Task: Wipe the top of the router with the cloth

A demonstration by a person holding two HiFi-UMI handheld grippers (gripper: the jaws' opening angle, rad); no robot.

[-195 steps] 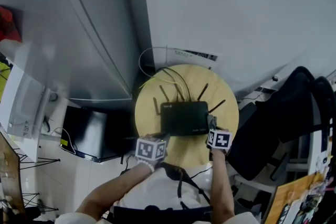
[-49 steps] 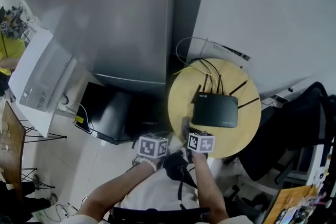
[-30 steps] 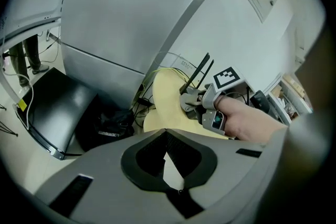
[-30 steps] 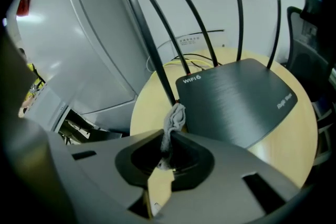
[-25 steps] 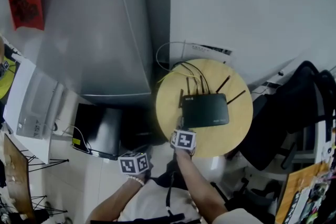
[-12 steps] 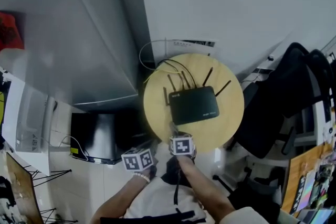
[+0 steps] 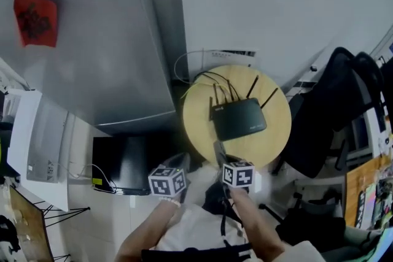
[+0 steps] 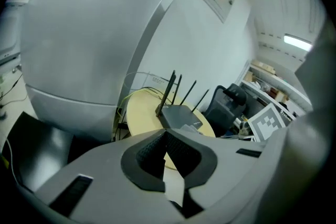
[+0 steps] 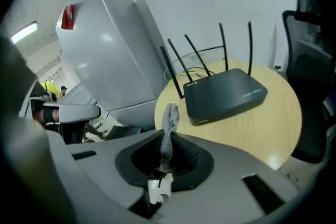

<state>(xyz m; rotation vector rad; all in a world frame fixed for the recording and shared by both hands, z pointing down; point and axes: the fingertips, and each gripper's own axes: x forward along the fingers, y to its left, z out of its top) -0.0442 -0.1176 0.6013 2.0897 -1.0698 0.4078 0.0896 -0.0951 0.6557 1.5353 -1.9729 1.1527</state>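
The black router [image 7: 239,120] with several upright antennas sits in the middle of the round wooden table [image 7: 270,147]. My right gripper [image 7: 221,156] hovers at the table's near edge, just short of the router, shut on a small grey cloth [image 9: 169,122] that sticks up from its jaws. From the right gripper view the router [image 9: 227,94] lies straight ahead, apart from the cloth. My left gripper [image 7: 171,171] hangs off the table to the left, over the floor. Its jaws [image 8: 164,136] are shut with nothing between them, and the router [image 8: 180,115] shows beyond.
A tall grey fridge [image 7: 92,46] stands left of the table, with a black box [image 7: 120,159] on the floor beside it. A black office chair [image 7: 328,119] crowds the table's right side. Cables [image 7: 206,78] trail behind the router toward the white wall.
Since the oldest frame both grippers have drawn back from the router's sides. Over the last second the right gripper stays at the table's near edge with the cloth; the head view has swung.
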